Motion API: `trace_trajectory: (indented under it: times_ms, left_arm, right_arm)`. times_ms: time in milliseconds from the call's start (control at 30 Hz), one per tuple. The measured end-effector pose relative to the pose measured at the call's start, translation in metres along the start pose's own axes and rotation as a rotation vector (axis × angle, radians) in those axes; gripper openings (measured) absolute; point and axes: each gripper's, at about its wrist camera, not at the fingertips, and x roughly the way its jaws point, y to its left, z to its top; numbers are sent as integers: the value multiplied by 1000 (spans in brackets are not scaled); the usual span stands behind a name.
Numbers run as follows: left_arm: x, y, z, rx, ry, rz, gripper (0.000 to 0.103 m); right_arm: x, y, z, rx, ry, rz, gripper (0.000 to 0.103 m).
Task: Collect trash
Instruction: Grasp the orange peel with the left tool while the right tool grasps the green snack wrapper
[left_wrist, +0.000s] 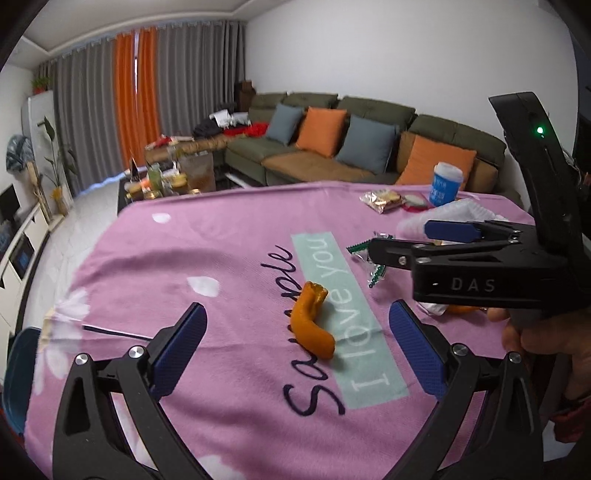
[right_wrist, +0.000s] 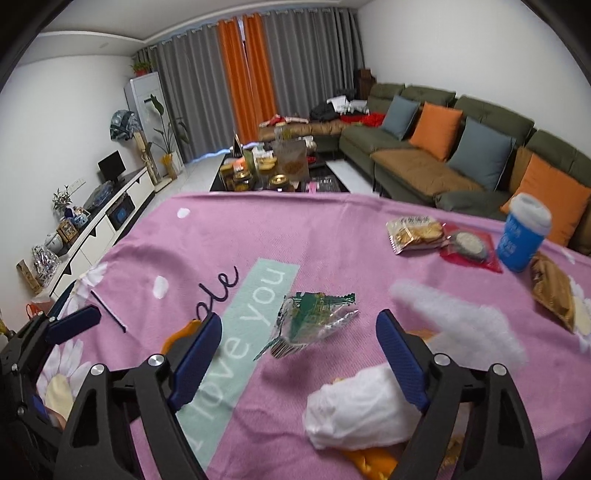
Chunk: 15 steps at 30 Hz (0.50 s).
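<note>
The left hand-held gripper (left_wrist: 297, 332), closest to its own lens, has its blue-padded jaws spread wide with nothing between the pads. Straight ahead of it, inside the span of the jaws but lying lower on the pink printed blanket (left_wrist: 229, 258) covering the table, is a curved strip of orange peel (left_wrist: 312, 323). Its long axis runs roughly away from the camera, bending near the close end, so the pads would close across its narrow width.

The right hand-held gripper (right_wrist: 299, 350) is also well open and empty. Just beyond its tips sits a crumpled clear wrapper with green print (right_wrist: 314, 321), lying slantwise across the gap. A wad of white tissue (right_wrist: 362, 406) lies near its right finger, with more orange peel (right_wrist: 369, 459) poking out beneath.

In my judgement each hand has its own nearest piece: left for the peel, right for the wrapper. Both need a short forward-and-down reach.

Farther off toward the sofa side stand a blue paper cup with a white lid (right_wrist: 522, 236) and a clear packet of biscuits (right_wrist: 415, 234).
</note>
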Motion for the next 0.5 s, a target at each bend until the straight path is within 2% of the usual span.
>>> trace_trajectory:
  times_ms: [133,200,233,267,400,500]
  left_arm:
    - [24,-1,4,-26,94,-38,97]
    - [33,1,9,-35,109,-57,97]
    - [36,0,10,-30,112,-45,97]
    - [42,0,12,-26,119,-47,95]
    - [57,1,13,-39,158,-66,84]
    - [66,1,10,-54,186,-84,76]
  right_arm:
    - [14,-3,2,19,43,22,68]
    - [21,-6,2,37,62,27,67]
    - [23,-8,2,46,68,29,61]
    - [25,-10,1,58,76,35,56]
    - [30,-13,-2,88,97,52,50]
    - [32,-14,-3,98,104,66,40]
